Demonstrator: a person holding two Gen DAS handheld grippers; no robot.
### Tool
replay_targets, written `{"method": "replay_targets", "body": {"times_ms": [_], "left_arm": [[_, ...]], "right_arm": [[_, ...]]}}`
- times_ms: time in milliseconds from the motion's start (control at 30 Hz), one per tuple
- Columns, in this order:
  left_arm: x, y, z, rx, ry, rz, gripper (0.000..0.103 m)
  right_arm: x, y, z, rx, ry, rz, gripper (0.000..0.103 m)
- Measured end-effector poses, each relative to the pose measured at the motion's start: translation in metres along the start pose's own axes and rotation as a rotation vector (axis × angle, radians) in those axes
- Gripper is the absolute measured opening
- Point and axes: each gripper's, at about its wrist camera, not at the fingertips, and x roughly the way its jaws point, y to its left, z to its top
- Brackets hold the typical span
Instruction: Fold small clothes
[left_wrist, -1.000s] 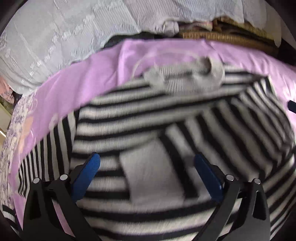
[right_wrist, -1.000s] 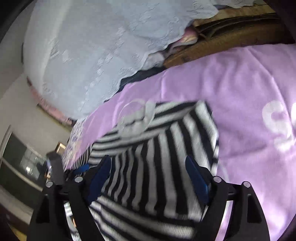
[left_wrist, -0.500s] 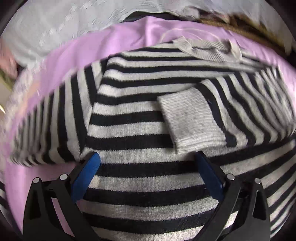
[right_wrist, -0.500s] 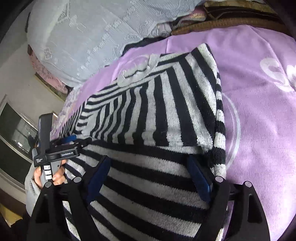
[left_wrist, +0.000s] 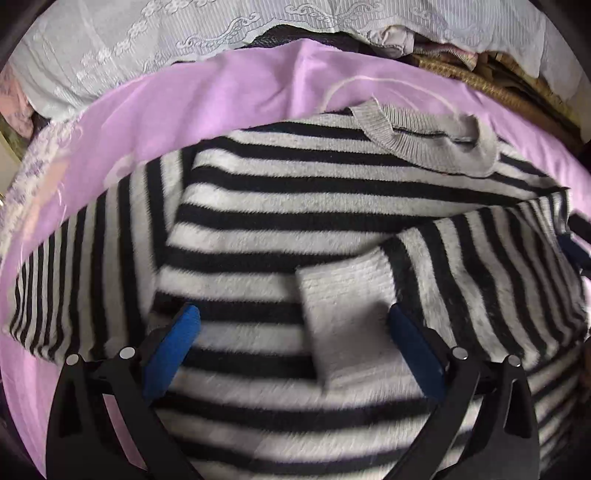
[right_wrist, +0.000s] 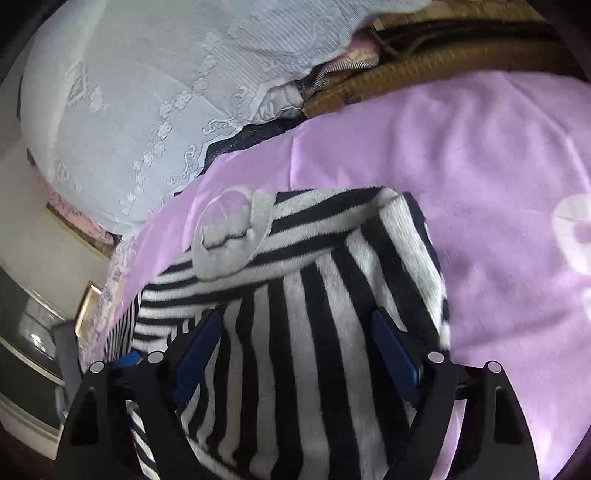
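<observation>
From the left wrist, we see the black-and-grey striped knitted sweater (left_wrist: 295, 206) spread flat on the lilac fleece blanket (left_wrist: 207, 99), its grey ribbed collar (left_wrist: 428, 136) at the far end, so the body runs lengthwise away from us. One sleeve is already folded across the chest, its plain grey ribbed cuff (left_wrist: 347, 314) lying between the jaws of our left gripper (left_wrist: 295, 332), nearer the right pad. Those jaws stand released and wide, gripping nothing. The other striped sleeve (left_wrist: 85, 266) trails out to the left, still unfolded; we judge it the next piece to bring in, and our left hand is nearer to it.

From the right wrist, our right gripper (right_wrist: 299, 343) hovers over the folded sleeve with its stripes running away from us. Its jaws are likewise spread apart and empty, the sweater's right edge just beyond the right pad.
</observation>
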Motion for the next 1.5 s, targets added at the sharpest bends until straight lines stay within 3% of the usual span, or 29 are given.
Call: {"method": "replay_targets", "body": {"times_ms": [133,233,367,433,567,667,733,800,833,867,900,1000,1200,1500], "left_arm": [[-0.027,0.052,-0.019,-0.101,-0.024,-0.042,0.099],[-0.045,0.109,-0.044,-0.241,-0.033,0.009,0.099],[-0.040,0.175,-0.068,-0.396,0.006,-0.002,0.099],[-0.031,0.212,-0.076,-0.524,0.010,-0.030,0.098],[-0.017,0.257,-0.064,-0.678,-0.027,-0.109,0.099],[-0.008,0.268,-0.051,-0.707,-0.045,-0.091,0.098],[-0.006,0.274,-0.048,-0.743,-0.086,-0.101,0.093],[-0.009,0.277,-0.051,-0.749,-0.100,-0.071,0.054],[-0.012,0.282,-0.054,-0.748,-0.105,-0.066,0.044],[-0.014,0.283,-0.057,-0.748,-0.114,-0.078,0.026],[-0.017,0.287,-0.060,-0.753,-0.122,-0.100,0.021],[-0.023,0.287,-0.060,-0.740,-0.143,-0.097,0.015],[-0.062,0.258,-0.055,-0.593,-0.234,-0.021,0.014],[-0.101,0.189,-0.028,-0.374,-0.291,0.031,0.014]], "right_arm": [[-0.033,0.016,-0.033,-0.066,0.016,0.094,0.093],[-0.053,0.009,-0.058,-0.051,-0.015,0.076,0.095],[-0.067,0.005,-0.078,-0.024,-0.033,0.046,0.095],[-0.069,0.005,-0.085,-0.023,-0.031,0.056,0.095],[-0.073,0.005,-0.098,-0.015,-0.047,0.061,0.095],[-0.077,-0.004,-0.102,0.027,-0.065,0.071,0.095],[-0.080,-0.011,-0.103,0.059,-0.086,0.069,0.095],[-0.081,-0.017,-0.105,0.086,-0.098,0.094,0.095],[-0.082,-0.020,-0.105,0.099,-0.104,0.107,0.095],[-0.081,-0.021,-0.105,0.104,-0.104,0.112,0.095],[-0.080,-0.022,-0.105,0.104,-0.103,0.113,0.095],[-0.080,-0.022,-0.105,0.098,-0.105,0.116,0.095],[-0.079,-0.026,-0.105,0.111,-0.110,0.138,0.095],[-0.078,-0.025,-0.105,0.102,-0.108,0.146,0.098]]}}
